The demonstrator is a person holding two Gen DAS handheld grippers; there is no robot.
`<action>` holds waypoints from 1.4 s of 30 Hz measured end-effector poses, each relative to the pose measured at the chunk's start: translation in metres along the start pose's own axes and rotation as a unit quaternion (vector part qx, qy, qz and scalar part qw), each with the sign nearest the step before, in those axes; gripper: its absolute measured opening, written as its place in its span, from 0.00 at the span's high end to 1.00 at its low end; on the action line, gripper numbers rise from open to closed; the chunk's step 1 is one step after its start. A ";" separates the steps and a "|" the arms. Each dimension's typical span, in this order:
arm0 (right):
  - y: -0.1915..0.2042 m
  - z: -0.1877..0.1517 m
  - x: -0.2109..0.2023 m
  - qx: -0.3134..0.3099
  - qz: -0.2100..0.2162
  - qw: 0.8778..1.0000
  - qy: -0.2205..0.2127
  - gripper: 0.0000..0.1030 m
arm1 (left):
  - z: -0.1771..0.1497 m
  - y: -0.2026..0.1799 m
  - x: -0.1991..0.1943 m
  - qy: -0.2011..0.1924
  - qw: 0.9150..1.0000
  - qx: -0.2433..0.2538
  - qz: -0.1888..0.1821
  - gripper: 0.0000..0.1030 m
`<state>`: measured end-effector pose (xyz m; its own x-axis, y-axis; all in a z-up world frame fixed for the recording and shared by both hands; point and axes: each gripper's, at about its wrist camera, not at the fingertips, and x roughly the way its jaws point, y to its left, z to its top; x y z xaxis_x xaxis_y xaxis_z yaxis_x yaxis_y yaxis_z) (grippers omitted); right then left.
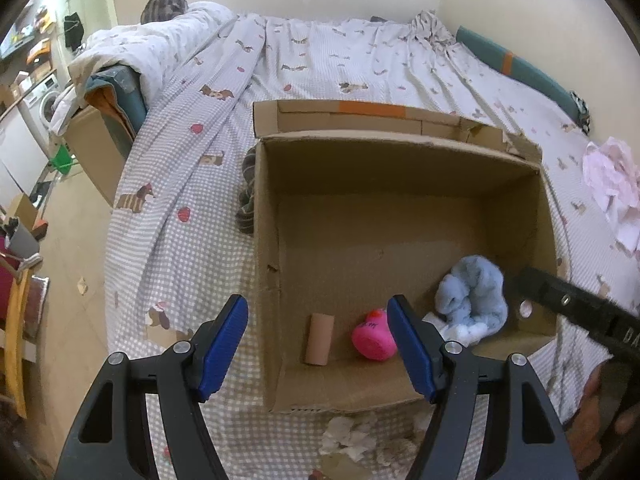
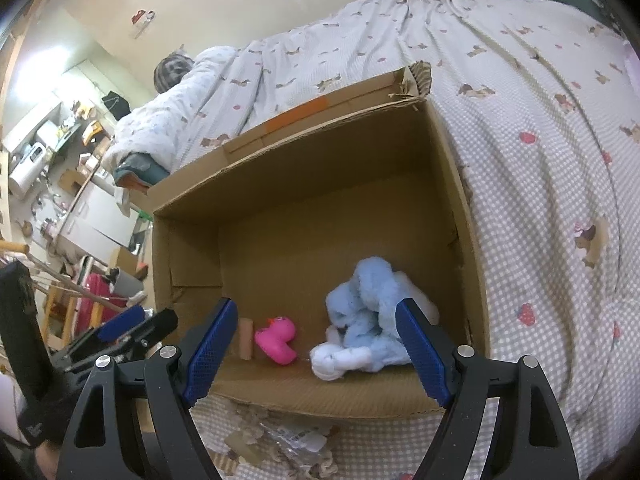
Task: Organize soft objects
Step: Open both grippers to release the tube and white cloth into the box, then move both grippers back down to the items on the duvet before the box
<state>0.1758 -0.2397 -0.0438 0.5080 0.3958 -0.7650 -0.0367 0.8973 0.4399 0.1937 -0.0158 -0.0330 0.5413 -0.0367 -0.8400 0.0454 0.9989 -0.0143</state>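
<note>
An open cardboard box [image 1: 400, 168] [image 2: 304, 168] sits on the bed. Inside near its front wall lie a pink toy duck [image 1: 374, 340] [image 2: 276, 340], a cardboard tube [image 1: 319, 339] [image 2: 246, 338] and a light blue and white plush [image 1: 472, 300] [image 2: 364, 312]. My left gripper [image 1: 318, 348] is open and empty, held above the box's front left corner. My right gripper [image 2: 316, 354] is open and empty above the front wall, the plush just beyond its right finger. The right gripper's black body [image 1: 576, 312] shows in the left view, over the box's right wall.
The bed has a checked sheet [image 1: 180, 184] with dog prints. A pink and white cloth [image 1: 612, 184] lies on the bed at the right. Crumpled paper scraps [image 1: 352, 436] [image 2: 280, 440] lie before the box. A striped item [image 1: 246, 196] sits by the box's left wall.
</note>
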 end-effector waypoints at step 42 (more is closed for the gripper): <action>0.007 -0.077 -0.067 -0.036 -0.016 0.999 0.007 0.16 | -0.090 0.016 -0.051 0.041 0.998 -0.041 -0.024 0.33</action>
<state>0.0754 -0.2450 -0.0257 0.4970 0.3687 -0.7855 -0.0826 0.9212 0.3802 0.0912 0.0053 -0.0387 0.4687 -0.0855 -0.8792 -0.0009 0.9953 -0.0973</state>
